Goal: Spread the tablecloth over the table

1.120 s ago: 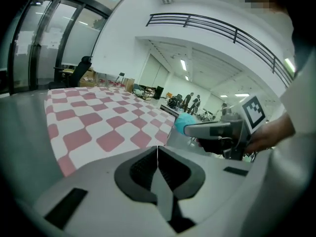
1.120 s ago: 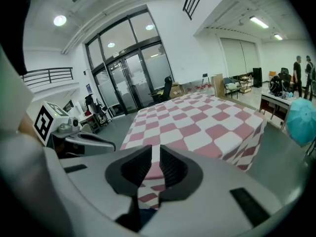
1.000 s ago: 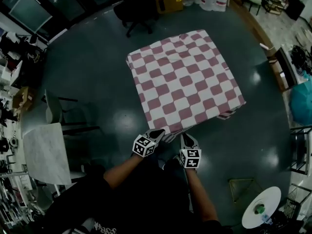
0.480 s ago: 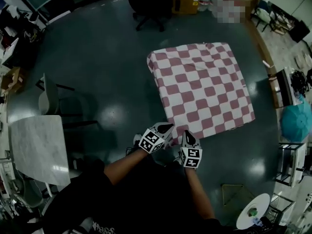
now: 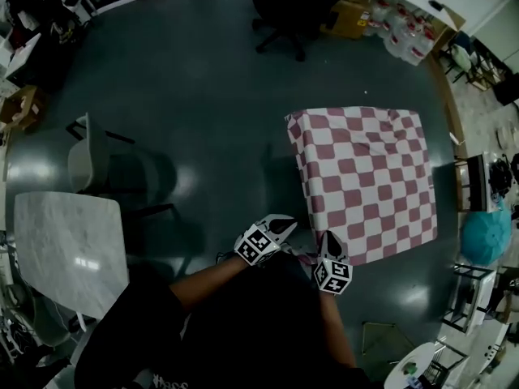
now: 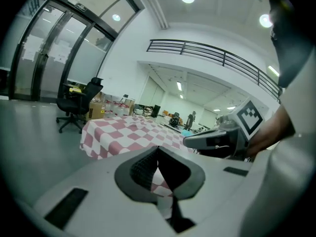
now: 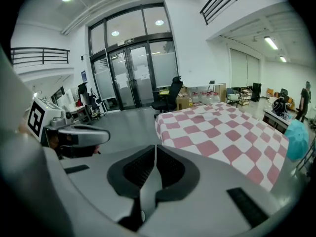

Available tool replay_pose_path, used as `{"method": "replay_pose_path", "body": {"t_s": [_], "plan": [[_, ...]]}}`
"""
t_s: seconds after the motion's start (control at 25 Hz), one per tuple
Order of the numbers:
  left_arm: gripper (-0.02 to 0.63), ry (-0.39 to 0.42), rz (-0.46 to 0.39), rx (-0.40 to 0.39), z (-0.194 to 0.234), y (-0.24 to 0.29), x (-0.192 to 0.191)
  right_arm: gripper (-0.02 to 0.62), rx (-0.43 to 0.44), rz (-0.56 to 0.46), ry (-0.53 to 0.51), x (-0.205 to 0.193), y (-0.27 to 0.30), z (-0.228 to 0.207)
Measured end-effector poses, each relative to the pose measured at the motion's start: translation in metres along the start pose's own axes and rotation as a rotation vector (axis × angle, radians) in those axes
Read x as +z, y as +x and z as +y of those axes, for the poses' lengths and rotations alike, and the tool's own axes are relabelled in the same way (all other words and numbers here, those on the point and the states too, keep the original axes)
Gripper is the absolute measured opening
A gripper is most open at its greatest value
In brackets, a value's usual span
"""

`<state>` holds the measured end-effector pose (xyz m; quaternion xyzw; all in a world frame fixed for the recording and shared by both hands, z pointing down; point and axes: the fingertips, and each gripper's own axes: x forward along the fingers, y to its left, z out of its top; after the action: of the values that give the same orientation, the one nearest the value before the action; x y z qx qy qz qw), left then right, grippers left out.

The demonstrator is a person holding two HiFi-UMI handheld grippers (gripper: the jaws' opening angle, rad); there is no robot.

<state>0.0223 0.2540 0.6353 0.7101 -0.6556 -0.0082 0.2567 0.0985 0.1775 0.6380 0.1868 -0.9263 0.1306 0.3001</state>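
Observation:
The red-and-white checked tablecloth (image 5: 365,185) lies over the table at centre right of the head view. My left gripper (image 5: 285,224) is by the cloth's near left corner. In the left gripper view it (image 6: 158,149) is shut, with a strip of checked cloth (image 6: 160,181) caught between the jaws. My right gripper (image 5: 328,237) sits just right of it, at the cloth's near edge. Its jaws (image 7: 155,149) have just been closing and now stand shut, with no cloth showing between them. The covered table (image 7: 222,132) stretches ahead and to the right of them.
A black office chair (image 5: 292,6) and a cardboard box with water bottles (image 5: 397,31) stand beyond the table. A marble-topped table (image 5: 69,250) and a grey chair (image 5: 89,156) are at left. A teal bundle (image 5: 486,237) and shelving crowd the right edge.
The covered table has slid to the right and turned in the head view as the person moved round it. Both grippers travelled along together, staying at its near corner.

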Motion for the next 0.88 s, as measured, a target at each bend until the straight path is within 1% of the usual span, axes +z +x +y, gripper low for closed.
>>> {"method": "replay_pose_path", "body": {"t_s": [0.16, 0.28, 0.36, 0.48, 0.68, 0.88], "plan": [[0.015, -0.070, -0.011, 0.069, 0.047, -0.008, -0.001, 0.028, -0.007, 0.013, -0.024, 0.016, 0.029, -0.002], [0.015, -0.081, -0.001, 0.093, 0.080, 0.005, 0.010, 0.028, -0.021, -0.009, -0.030, 0.035, 0.058, -0.018], [0.015, -0.056, 0.034, 0.094, 0.099, 0.021, 0.020, 0.028, -0.023, -0.013, -0.028, 0.045, 0.075, -0.032], [0.015, -0.018, 0.099, 0.080, 0.124, 0.063, 0.039, 0.028, -0.003, 0.002, -0.014, 0.063, 0.099, -0.062], [0.015, 0.116, 0.212, -0.010, 0.158, 0.144, 0.067, 0.028, -0.033, -0.013, 0.076, 0.085, 0.139, -0.114], [0.015, 0.180, 0.284, -0.076, 0.175, 0.211, 0.093, 0.028, -0.072, -0.039, 0.108, 0.121, 0.180, -0.161]]}}
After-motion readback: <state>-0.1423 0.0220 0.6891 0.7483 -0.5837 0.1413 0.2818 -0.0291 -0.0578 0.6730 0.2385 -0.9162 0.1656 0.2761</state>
